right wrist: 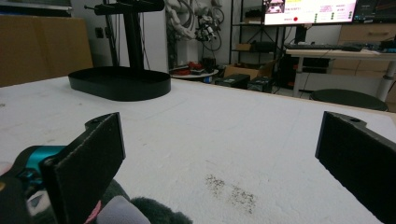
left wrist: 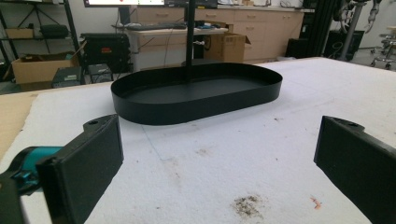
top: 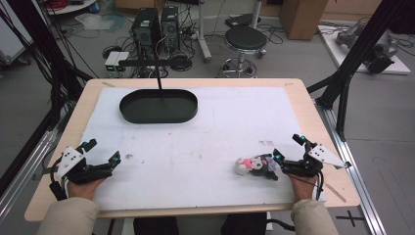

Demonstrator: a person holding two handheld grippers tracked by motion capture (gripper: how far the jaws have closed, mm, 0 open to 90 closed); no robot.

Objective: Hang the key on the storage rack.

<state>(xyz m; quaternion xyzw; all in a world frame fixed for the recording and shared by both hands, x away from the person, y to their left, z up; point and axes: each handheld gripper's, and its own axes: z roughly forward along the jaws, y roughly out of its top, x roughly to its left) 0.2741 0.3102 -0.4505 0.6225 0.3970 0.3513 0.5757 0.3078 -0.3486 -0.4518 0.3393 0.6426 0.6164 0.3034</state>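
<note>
A small plush toy point(top: 255, 165), pink, white and dark grey, lies on the white mat point(top: 210, 132) at the front right. My right gripper point(top: 288, 147) stands open just right of it. In the right gripper view the toy's dark fur point(right wrist: 140, 210) shows low beside the left jaw, and nothing sits between the jaws of the right gripper point(right wrist: 219, 154). A black oval tray point(top: 159, 106) rests empty at the back left of the mat. My left gripper point(top: 103, 151) is open at the front left, facing the tray point(left wrist: 196, 93), with the left gripper point(left wrist: 219, 158) holding nothing.
A black post with a crossbar point(top: 157, 73) rises behind the tray. Dirt marks dot the mat point(left wrist: 247, 205). The wooden table edge point(top: 313, 98) borders the mat. A stool point(top: 244, 41) and computer towers point(top: 147, 27) stand on the floor beyond.
</note>
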